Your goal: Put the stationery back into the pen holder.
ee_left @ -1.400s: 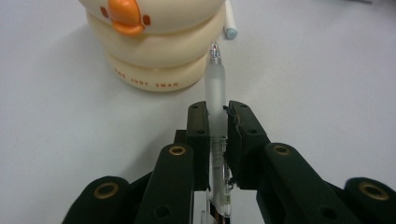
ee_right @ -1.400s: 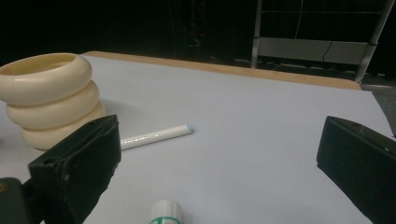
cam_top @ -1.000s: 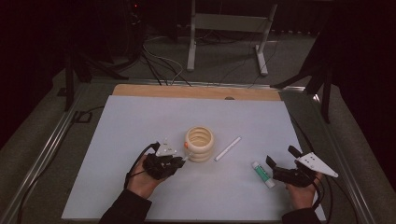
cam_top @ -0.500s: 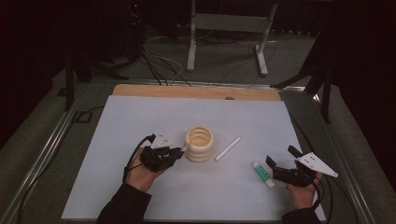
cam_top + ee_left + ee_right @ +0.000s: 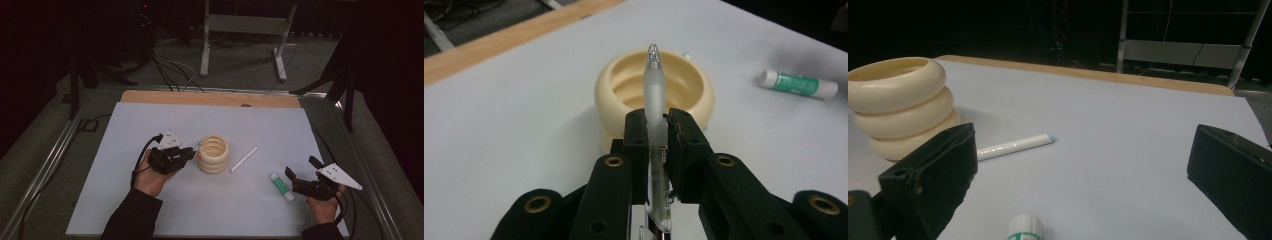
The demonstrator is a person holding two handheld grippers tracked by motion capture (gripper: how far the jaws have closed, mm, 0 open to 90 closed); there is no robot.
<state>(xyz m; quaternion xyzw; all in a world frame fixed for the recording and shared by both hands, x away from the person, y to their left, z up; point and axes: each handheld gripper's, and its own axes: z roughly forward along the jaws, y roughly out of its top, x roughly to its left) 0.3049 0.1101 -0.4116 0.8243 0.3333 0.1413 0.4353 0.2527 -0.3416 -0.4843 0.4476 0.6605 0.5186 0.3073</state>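
The right gripper (image 5: 300,176) waits at the near right of the mat (image 5: 125,210), jaws spread wide and holding nothing. Between them, just ahead, lies the glue stick (image 5: 1024,227), white cap toward the gripper. If those jaws drop and shut as they stand, one pad could land on the tube's rounded side and roll it off across the smooth mat, toward the near edge.

Further in, the left gripper (image 5: 657,127) is clamped on a frosted pen (image 5: 654,100). Most of the barrel sticks out beyond the jaws, tip forward, reaching over the near rim of the cup (image 5: 654,95), a cream holder of stacked rings near the mat's middle. Whether the tip is already past the rim or just short of it is hard to say from the left gripper view. The risks here, as I judge them:

- The pen strikes the rim and shoves the light cup, which could slide or tip away from the hand.
- Held near its back end, the pen can pivot in the jaws if the tip catches, and slip loose.
- Let go too flat, it may bridge the rim and roll off.

Beyond the cup, to its right, a white marker (image 5: 244,159) lies loose; a sliding cup would knock it.
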